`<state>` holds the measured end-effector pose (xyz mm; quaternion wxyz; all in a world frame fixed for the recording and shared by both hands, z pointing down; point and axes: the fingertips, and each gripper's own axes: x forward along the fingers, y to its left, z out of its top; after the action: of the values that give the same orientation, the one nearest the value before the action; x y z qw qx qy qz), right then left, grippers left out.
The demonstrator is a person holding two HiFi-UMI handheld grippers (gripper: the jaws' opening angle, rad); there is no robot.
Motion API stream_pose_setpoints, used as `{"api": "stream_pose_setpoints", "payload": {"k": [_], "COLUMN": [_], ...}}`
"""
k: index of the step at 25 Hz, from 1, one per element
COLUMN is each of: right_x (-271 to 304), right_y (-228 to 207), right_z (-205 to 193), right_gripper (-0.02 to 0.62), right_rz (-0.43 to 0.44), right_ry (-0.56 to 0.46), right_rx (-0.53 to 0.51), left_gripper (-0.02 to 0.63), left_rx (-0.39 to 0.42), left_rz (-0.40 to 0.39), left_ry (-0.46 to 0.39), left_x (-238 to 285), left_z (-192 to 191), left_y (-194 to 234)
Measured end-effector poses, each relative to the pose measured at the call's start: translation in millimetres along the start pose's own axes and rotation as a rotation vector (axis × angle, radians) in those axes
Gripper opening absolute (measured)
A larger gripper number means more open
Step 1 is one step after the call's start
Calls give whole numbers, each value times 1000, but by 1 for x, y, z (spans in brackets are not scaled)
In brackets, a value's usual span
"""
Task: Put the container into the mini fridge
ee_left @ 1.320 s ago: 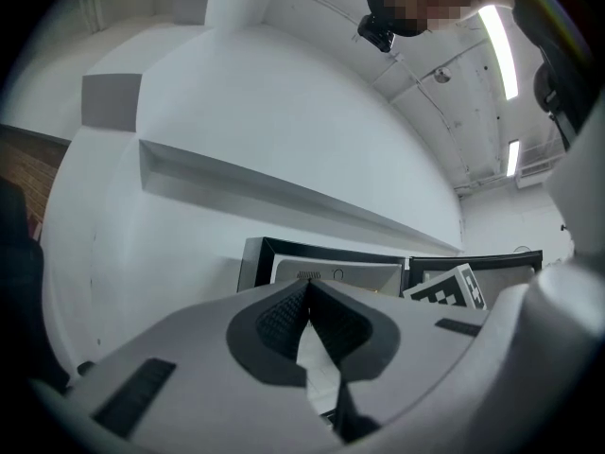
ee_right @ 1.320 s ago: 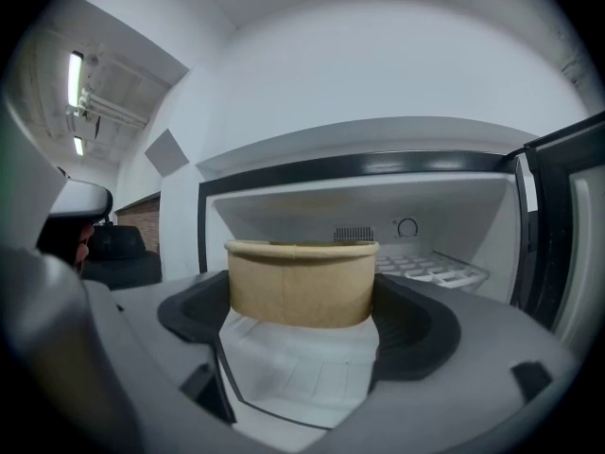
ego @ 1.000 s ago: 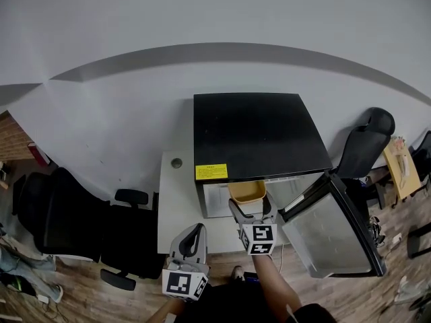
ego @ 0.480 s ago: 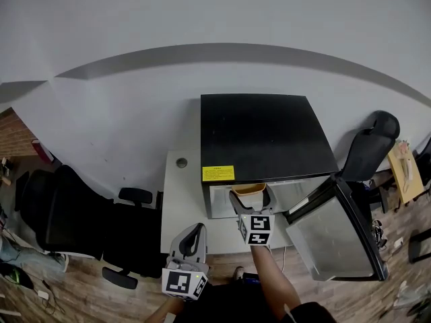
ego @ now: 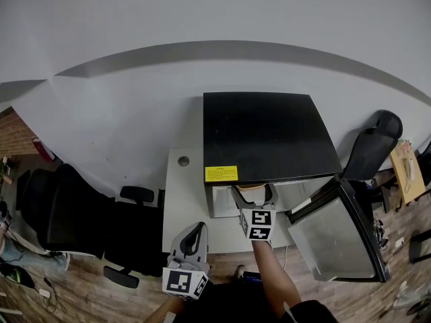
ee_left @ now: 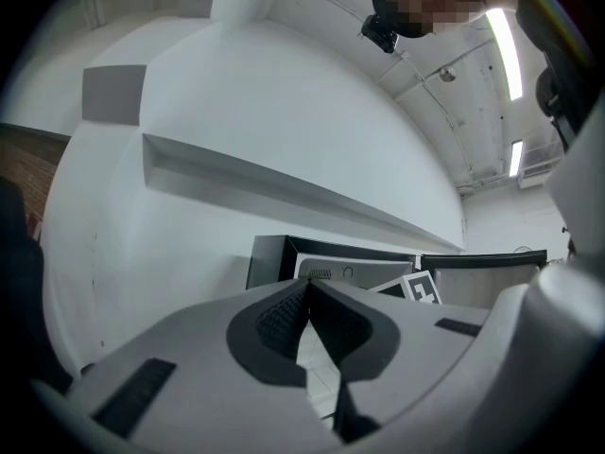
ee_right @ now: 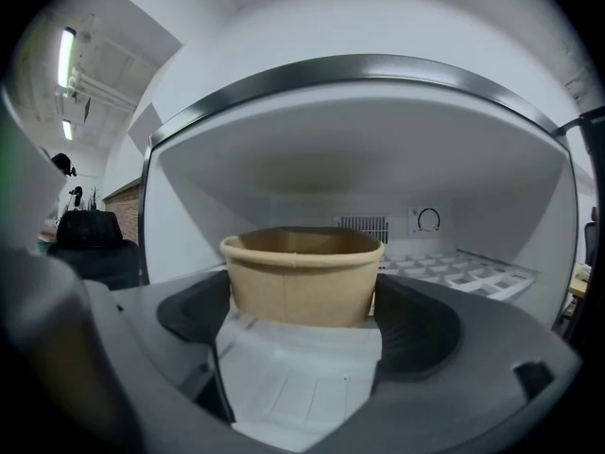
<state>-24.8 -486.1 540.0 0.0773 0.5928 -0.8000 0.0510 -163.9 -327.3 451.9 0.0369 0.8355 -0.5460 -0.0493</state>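
A white table (ego: 185, 204) stood against the pale wall (ego: 128, 113), with a round cable hole (ego: 182, 161) near the table's back edge. Left of the table sat a black office chair (ego: 74, 214) on wooden flooring (ego: 81, 295). Another black chair (ego: 372, 143) (partly seen) stood well to the table's right.

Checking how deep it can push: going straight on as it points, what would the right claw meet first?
Shut on the paper container, the right claw points into the open mini fridge. Nothing stands ahead; it would probably meet the back wall first, though depth is unclear.
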Motion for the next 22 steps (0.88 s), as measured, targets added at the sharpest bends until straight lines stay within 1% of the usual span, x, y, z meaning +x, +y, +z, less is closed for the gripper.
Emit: {"api": "stream_pose_setpoints", "payload": {"k": [14,22], "right_x": [-1,-15], "right_y": [5,7], "right_z": [-1,-4], "right_gripper": [489,489], "right_rz": [44,54], "right_ry": [-1,9], "right_rx": [-11,-24], "left_gripper": [8,8], "left_rx": [-15,-18], "left_rz": [18,17], "left_ry": [2,-2], "left_x": [-1,-2], "left_z": [-3,-4], "left_y": [0,-6]}}
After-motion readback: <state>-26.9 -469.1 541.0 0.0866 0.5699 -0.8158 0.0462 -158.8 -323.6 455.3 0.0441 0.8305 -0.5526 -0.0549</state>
